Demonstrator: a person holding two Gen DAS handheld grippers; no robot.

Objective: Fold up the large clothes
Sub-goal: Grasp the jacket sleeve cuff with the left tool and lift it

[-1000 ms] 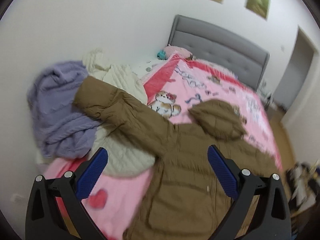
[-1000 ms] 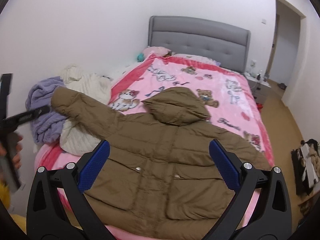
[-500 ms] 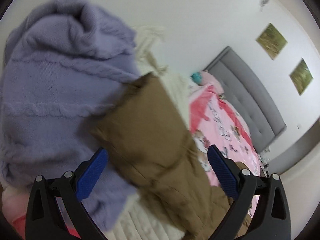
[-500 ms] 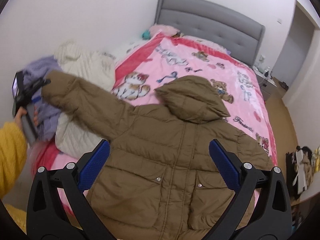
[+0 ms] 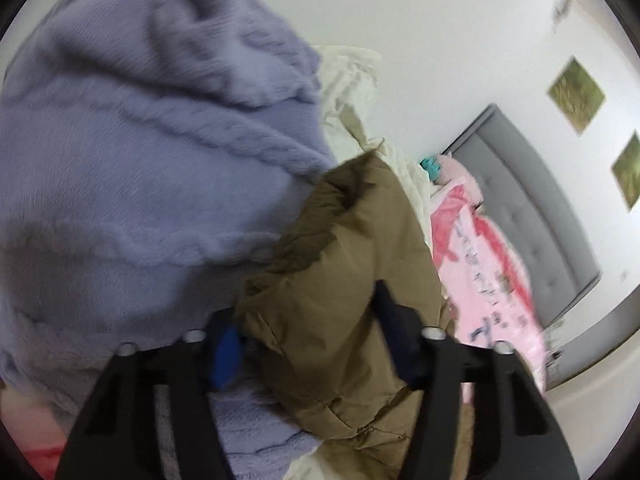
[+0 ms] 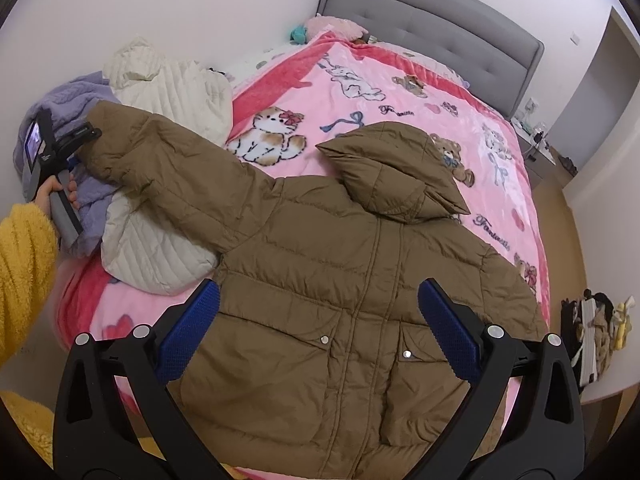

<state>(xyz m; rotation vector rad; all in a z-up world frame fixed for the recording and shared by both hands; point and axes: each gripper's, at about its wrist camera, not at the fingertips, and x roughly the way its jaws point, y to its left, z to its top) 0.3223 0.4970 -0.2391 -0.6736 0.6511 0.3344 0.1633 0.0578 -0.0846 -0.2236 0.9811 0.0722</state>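
Your left claw (image 5: 308, 332) is closing on the cuff of the coat (image 6: 340, 280), and its jaws have just been narrowing with the brown sleeve (image 5: 344, 264) bunched between them, the pads pressing into the fabric. The cuff is lying at the bed's (image 6: 400, 92) left edge, over the purple knit (image 5: 140, 140) and the cream quilted garment (image 6: 172, 88). Your right claw (image 6: 316, 332) is hanging open above the coat's front near the foot edge, gripping nothing. The coat is lying flat, hood pointing toward the headboard (image 6: 432, 28).
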